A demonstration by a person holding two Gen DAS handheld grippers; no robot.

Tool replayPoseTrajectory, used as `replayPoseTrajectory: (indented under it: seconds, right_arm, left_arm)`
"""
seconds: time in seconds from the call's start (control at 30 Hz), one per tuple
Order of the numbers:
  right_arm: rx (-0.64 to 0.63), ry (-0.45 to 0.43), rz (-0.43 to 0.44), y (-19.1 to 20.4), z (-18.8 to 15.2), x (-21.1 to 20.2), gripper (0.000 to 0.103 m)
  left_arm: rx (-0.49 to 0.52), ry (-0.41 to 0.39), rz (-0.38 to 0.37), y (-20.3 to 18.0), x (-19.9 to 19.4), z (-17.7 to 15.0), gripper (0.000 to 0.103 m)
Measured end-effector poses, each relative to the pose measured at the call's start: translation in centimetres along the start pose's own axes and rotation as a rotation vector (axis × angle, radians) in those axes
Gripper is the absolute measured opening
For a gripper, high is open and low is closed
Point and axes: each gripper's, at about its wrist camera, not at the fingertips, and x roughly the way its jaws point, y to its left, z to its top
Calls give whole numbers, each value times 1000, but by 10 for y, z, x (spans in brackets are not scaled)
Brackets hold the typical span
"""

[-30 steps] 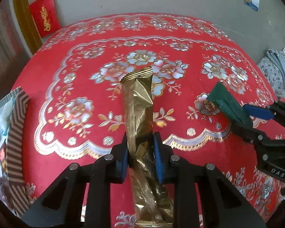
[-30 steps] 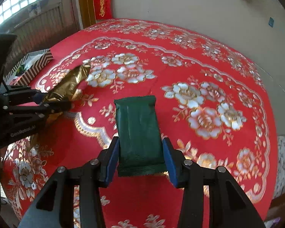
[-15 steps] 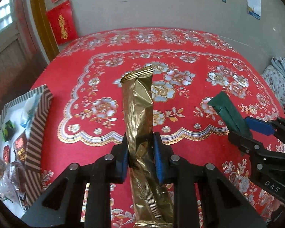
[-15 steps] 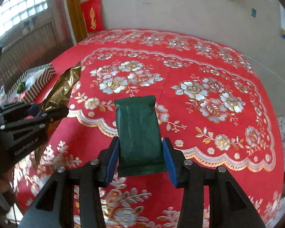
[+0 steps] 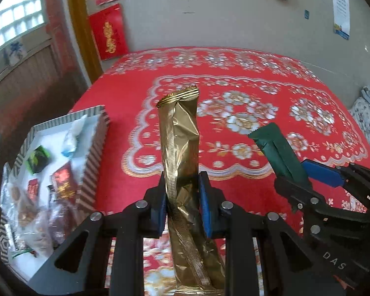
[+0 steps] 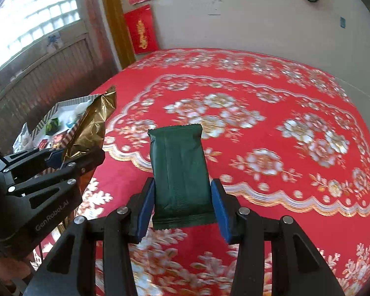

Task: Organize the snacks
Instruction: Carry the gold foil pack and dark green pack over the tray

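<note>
Left wrist view showed the left claw (image 5: 181,202) pinching a light, crinkly gold packet (image 5: 180,135) mid-length; the right claw (image 6: 183,207) clamped a stiffer green bar (image 6: 178,170) low.

A long gold foil packet (image 5: 181,148) stood upright, pinched at mid-length, crimped end at twelve o'clock. A dark green snack bar (image 6: 181,172) (matte, back seam showing) was clamped likewise, held above the cloth.
</note>
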Motion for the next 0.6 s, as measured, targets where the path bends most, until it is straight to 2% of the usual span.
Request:
replayPoseTrajectory:
  seconds: [0.43,0.6]
  right_arm:
    - [-102,21,91,72,19,18,45]
    - [-137,21,131,101,30,26,45]
  left_arm:
    - [-86,-34,73,71,-29,-12,25]
    - [-143,-46,121,112,-40,-20,25]
